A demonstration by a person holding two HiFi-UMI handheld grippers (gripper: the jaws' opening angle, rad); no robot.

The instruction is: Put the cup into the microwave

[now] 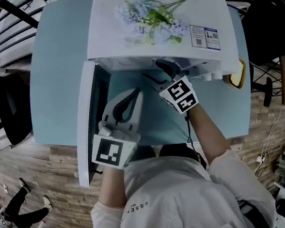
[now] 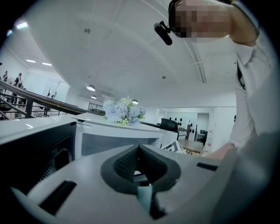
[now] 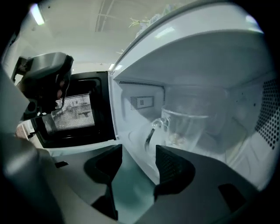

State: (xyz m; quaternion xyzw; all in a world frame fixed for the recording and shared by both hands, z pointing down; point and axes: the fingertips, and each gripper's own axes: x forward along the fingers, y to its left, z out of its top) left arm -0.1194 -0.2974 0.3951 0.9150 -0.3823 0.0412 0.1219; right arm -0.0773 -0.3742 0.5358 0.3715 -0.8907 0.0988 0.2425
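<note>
A clear glass cup [image 3: 186, 127] with a handle stands upright inside the white microwave [image 3: 210, 65], apart from my right gripper [image 3: 138, 164]. That gripper is open just in front of the cavity's sill, with nothing between its pads. In the head view the right gripper [image 1: 165, 71] reaches under the microwave's top edge [image 1: 122, 35], and the cup is hidden there. My left gripper [image 1: 132, 97] hovers beside the open door [image 1: 87, 128]. In its own view the left gripper [image 2: 139, 164] is shut, with nothing between its pads.
The microwave door [image 3: 74, 111] stands swung open to the left. A bunch of pale artificial flowers [image 1: 153, 18] lies on the microwave's top. The microwave sits on a light blue table [image 1: 53, 70]. A yellow object [image 1: 238, 78] is beside the microwave's right side.
</note>
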